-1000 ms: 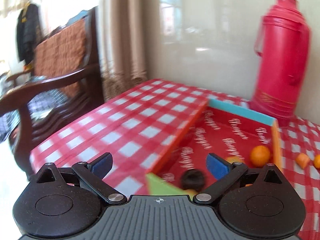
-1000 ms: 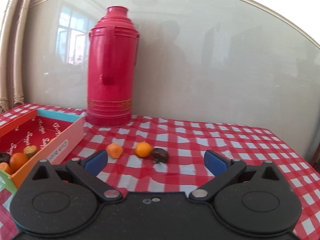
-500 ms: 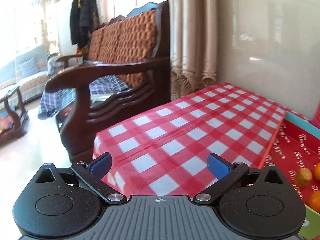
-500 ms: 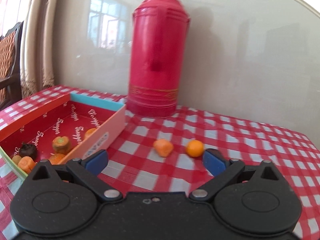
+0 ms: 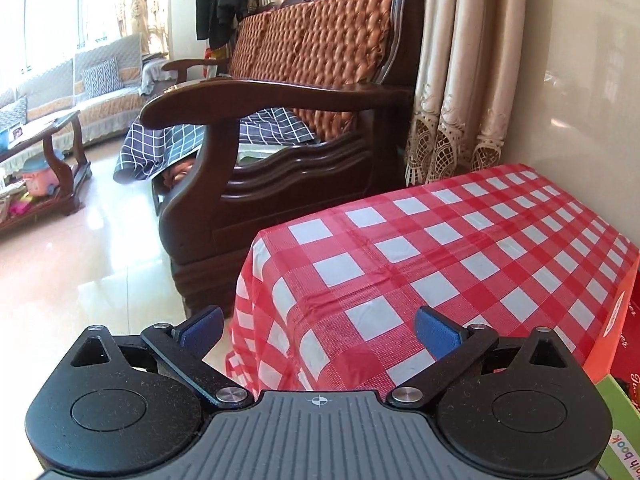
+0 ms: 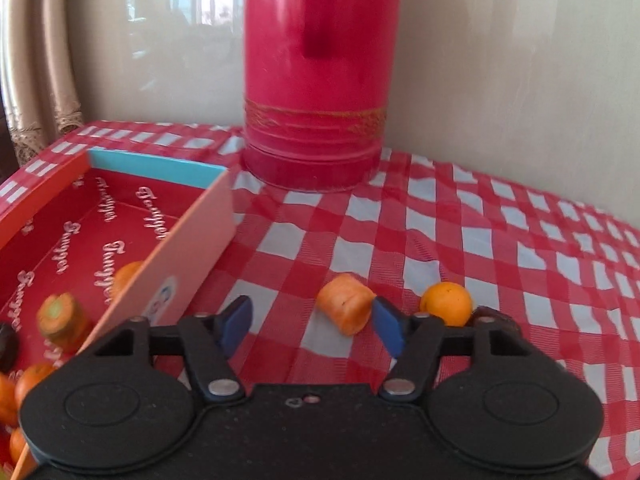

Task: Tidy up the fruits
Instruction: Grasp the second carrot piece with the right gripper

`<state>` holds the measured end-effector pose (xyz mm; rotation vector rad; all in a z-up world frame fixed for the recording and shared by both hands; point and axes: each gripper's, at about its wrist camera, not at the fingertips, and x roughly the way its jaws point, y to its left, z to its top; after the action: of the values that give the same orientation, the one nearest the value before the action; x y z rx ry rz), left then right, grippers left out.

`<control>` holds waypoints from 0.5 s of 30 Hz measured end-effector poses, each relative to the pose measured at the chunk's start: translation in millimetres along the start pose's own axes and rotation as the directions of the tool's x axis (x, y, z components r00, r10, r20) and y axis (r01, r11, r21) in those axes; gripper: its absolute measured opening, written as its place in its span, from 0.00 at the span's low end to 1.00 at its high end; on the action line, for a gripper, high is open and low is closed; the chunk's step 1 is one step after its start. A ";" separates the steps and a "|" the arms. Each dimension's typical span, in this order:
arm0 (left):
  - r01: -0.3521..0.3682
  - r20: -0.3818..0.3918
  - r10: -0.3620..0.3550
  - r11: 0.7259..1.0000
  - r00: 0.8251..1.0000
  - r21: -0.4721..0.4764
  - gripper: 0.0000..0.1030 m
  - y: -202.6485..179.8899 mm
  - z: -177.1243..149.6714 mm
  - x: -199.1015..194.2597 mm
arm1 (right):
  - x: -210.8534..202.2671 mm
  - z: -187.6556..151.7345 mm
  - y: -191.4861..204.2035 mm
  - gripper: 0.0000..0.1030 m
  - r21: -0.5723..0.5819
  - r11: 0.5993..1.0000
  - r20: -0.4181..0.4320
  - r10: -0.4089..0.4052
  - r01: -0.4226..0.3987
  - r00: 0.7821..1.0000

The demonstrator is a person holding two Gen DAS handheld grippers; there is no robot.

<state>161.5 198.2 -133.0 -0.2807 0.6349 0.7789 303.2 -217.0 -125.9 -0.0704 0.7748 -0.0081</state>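
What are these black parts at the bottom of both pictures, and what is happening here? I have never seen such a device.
A person holds a two-finger gripper in each hand, and each carries a camera looking forward along its blue-tipped fingers. The left gripper is open and empty, facing a wooden armchair beyond the edge of the checked tablecloth. The right gripper is also open, holding nothing, and points at an orange piece of fruit on the cloth. Beside that lie a round orange and a dark fruit, partly hidden. A red thermos stands behind. At the left, a red box already holds several fruits.
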 end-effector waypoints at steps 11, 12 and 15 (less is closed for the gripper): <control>0.014 0.003 -0.014 1.000 1.000 0.010 0.98 -5.1 -1.0 -4.4 | 7.0 -3.3 -12.7 0.22 0.044 0.998 -0.007 0.039 -0.038 0.999; 0.011 0.004 -0.011 1.000 1.000 0.011 0.98 -5.1 -1.0 -4.8 | 5.9 -3.5 -12.7 0.22 0.041 0.998 -0.002 0.038 -0.038 0.999; 0.014 -0.001 -0.014 1.000 1.000 0.015 0.98 -5.9 -1.4 -4.9 | -0.4 -4.9 -11.7 0.07 0.023 0.999 0.016 0.039 -0.039 0.999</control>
<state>162.5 190.7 -131.0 -0.2720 0.6392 0.7606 299.7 -229.0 -128.3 -0.0327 0.7605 0.0202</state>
